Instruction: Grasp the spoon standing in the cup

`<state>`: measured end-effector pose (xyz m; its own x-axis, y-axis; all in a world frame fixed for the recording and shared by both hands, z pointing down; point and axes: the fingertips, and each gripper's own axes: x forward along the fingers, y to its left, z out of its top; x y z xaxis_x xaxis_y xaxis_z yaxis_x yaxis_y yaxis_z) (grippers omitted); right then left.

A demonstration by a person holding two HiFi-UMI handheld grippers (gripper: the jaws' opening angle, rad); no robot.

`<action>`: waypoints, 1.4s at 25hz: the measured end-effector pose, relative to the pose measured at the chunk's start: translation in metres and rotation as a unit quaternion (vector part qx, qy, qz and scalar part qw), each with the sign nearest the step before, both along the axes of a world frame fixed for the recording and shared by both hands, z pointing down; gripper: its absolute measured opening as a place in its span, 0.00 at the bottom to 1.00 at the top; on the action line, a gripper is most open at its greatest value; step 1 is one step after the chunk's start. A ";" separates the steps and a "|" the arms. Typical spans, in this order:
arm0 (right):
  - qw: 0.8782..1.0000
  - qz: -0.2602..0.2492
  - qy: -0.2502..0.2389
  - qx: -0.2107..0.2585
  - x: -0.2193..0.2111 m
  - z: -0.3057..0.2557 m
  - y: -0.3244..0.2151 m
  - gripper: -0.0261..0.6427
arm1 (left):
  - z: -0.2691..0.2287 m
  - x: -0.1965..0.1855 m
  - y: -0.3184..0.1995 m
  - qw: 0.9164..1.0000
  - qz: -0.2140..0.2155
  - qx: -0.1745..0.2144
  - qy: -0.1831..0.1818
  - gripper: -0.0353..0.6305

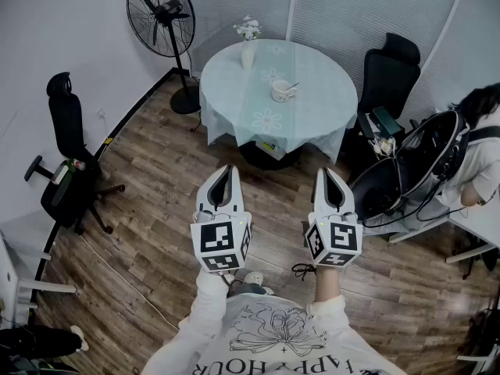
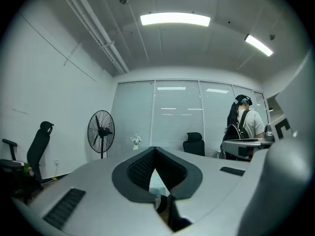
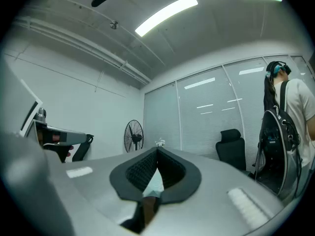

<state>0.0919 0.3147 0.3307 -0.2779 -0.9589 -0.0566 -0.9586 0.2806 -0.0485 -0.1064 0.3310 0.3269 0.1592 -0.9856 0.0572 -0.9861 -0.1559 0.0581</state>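
Observation:
A white cup (image 1: 280,91) stands on the round table (image 1: 320,119) with a pale green cloth, far ahead of me. A spoon (image 1: 291,87) leans out of the cup toward the right. My left gripper (image 1: 227,167) and right gripper (image 1: 326,171) are held side by side over the wooden floor, well short of the table. Both are shut with their tips together and nothing between them. In the left gripper view the gripper (image 2: 155,148) points toward the table, and in the right gripper view the gripper (image 3: 157,149) does too.
A white vase with flowers (image 1: 248,44) stands at the table's far left. A standing fan (image 1: 162,10) is left of the table, one black office chair (image 1: 72,151) at the left wall, another (image 1: 388,76) right of the table. A person (image 1: 480,143) sits at the right.

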 end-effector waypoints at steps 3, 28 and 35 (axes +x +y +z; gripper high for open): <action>1.000 0.000 0.000 0.000 -0.003 0.000 -0.004 0.05 | 0.001 -0.002 -0.004 1.000 0.000 0.001 0.000 0.06; 1.000 0.029 -0.011 -0.006 -0.013 0.017 -0.032 0.06 | 0.017 -0.013 -0.043 1.000 0.024 -0.006 -0.003 0.06; 1.000 0.009 -0.018 -0.011 -0.011 0.024 -0.053 0.12 | 0.029 -0.009 -0.066 1.000 0.016 -0.019 0.002 0.06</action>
<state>0.0809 0.2613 0.3543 -0.2580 -0.9651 -0.0457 -0.9611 0.2612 -0.0898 -0.1154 0.2654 0.3563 0.1915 -0.9769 0.0945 -0.9803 -0.1855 0.0685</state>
